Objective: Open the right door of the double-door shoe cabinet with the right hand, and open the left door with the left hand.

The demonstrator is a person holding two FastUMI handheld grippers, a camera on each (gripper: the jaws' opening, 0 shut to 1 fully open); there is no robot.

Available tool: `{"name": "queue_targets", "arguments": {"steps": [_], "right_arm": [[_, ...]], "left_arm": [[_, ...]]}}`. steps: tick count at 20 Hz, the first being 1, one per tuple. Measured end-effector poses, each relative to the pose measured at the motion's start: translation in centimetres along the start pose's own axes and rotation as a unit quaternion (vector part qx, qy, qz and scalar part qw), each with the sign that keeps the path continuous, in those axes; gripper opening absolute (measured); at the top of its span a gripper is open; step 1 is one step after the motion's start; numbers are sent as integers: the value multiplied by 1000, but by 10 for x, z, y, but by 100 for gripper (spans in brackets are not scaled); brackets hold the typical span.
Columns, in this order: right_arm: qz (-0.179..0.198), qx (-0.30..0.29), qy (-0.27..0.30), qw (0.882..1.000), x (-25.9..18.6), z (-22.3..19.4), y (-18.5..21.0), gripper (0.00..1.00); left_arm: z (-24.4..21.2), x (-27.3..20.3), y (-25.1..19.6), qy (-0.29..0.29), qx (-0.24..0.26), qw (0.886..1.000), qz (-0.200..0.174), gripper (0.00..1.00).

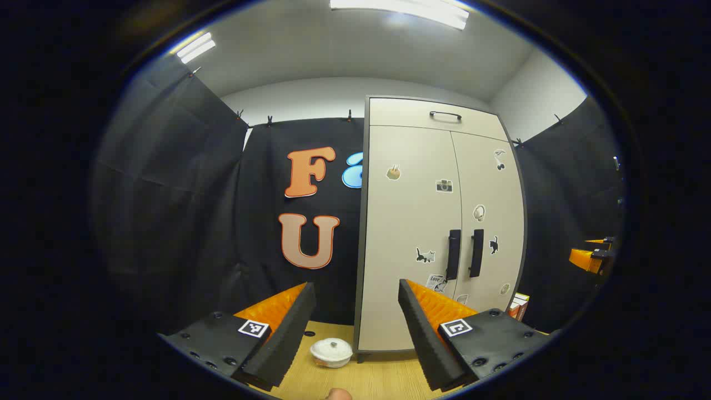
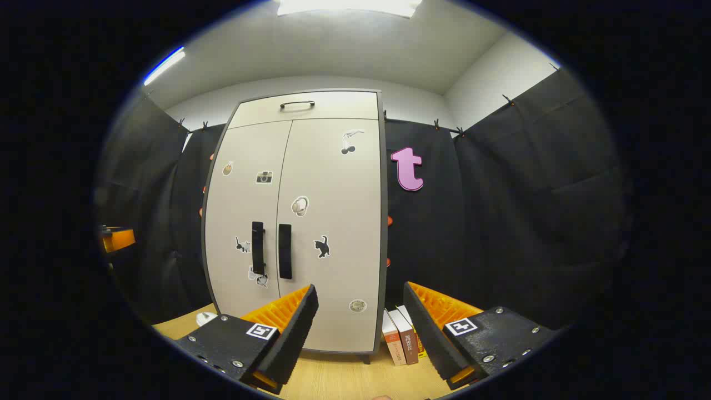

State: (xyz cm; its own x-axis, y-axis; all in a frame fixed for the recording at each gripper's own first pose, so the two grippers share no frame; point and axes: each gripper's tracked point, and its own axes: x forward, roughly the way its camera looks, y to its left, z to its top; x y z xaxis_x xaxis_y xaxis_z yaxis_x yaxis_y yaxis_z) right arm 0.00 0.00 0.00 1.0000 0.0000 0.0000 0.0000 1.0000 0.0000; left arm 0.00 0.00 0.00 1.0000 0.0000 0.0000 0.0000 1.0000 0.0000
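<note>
The shoe cabinet [image 2: 297, 222] stands at the counter's [image 2: 344, 380] back edge, both doors closed. Left gripper [image 1: 355, 319] and right gripper [image 2: 360, 322] hover apart from it, jaws spread, holding nothing.

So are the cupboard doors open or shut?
Shut. Both doors of the shoe cabinet lie flat and flush, with only a thin seam between the two handles.

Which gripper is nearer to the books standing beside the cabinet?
Right. The right gripper is open just above the books, right of the cabinet. The left gripper, also open, hangs off the cabinet's far side.
</note>
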Motion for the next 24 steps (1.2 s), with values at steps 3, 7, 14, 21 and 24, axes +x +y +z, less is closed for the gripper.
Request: {"name": "queue_targets", "arguments": {"steps": [3,7,14,21,24], "right_arm": [[-1,2,2,1000,1,-2,-1,94],[-4,2,0,1000,-1,1,-3,94],[-8,-2,7,1000,-1,-3,-2,94],[-3,-4,10,1000,4,-3,14,94],[1,-3,17,1000,11,-5,25,94]], "left_arm": [[3,0,-5,-4,4,1000,-1,96],[6,0,-10,-7,5,1000,0,95],[7,-1,-15,-7,10,1000,-8,96],[3,-1,-13,-3,6,1000,-9,96],[2,0,-13,0,10,1000,-11,96]]}}
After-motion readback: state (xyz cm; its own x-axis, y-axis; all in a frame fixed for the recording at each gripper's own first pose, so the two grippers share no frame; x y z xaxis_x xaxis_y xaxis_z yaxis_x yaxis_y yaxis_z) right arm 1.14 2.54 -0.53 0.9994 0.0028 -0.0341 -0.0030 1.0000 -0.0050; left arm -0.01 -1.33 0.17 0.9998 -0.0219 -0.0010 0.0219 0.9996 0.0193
